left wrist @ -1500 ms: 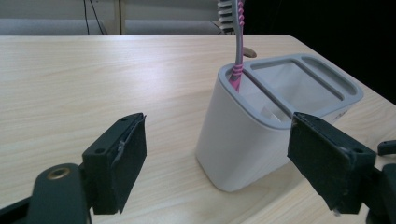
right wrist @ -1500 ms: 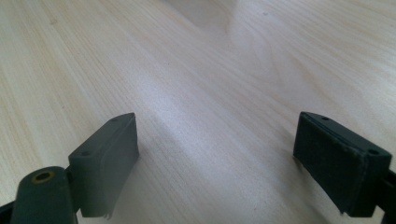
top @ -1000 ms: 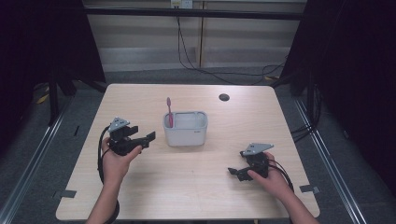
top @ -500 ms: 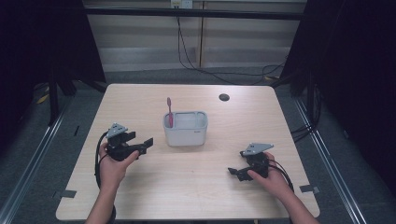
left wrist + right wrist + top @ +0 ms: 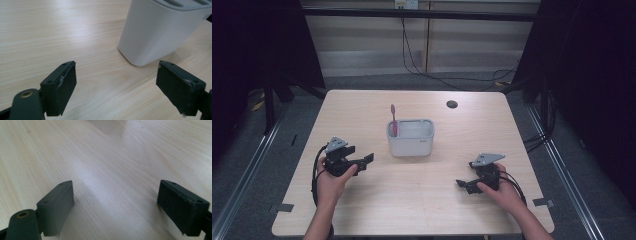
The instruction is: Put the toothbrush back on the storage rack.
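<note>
A white rectangular holder (image 5: 410, 138) stands mid-table with a pink toothbrush (image 5: 393, 119) upright in its left end. My left gripper (image 5: 365, 161) rests low at the table's left, open, jaws pointing right toward the holder and a short way from it. In the left gripper view the holder's white wall (image 5: 160, 32) rises beyond the wide-apart jaws, and nothing lies between them (image 5: 116, 87). My right gripper (image 5: 464, 186) sits near the front right, open and empty, jaws aimed left. The right gripper view has bare wood between its jaws (image 5: 116, 207).
The light wooden table (image 5: 412, 200) has a dark round cable hole (image 5: 452, 104) at the back right. Cables trail from both grippers over the table edges. Dark floor, metal rails and black curtains surround the table.
My left gripper has drawn back toward the front left, away from the holder, and settled lower. The right gripper has stayed put.
</note>
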A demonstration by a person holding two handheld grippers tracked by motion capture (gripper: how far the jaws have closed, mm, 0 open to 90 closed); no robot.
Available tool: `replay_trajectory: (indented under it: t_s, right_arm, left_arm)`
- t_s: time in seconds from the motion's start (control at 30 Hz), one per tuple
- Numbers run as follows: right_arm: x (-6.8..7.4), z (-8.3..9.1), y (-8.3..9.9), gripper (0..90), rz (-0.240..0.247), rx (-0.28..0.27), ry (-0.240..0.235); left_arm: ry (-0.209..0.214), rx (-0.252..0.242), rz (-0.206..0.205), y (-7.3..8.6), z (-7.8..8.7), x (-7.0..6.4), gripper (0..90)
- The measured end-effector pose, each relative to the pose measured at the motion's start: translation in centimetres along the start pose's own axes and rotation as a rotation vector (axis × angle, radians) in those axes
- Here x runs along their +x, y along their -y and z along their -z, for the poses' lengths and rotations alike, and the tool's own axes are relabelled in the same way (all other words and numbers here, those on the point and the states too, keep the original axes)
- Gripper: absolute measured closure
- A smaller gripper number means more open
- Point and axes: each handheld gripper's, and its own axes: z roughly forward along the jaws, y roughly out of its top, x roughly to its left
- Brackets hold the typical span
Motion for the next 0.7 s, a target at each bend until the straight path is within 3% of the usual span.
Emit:
replay_trajectory:
  t_s: [0.7]
  right_arm:
    - [0.0,0.0,0.0,13.3,0.0,0.0,0.0]
  left_arm:
    - [-0.015,0.073,-0.058,1.9,-0.9,-0.4,16.7]
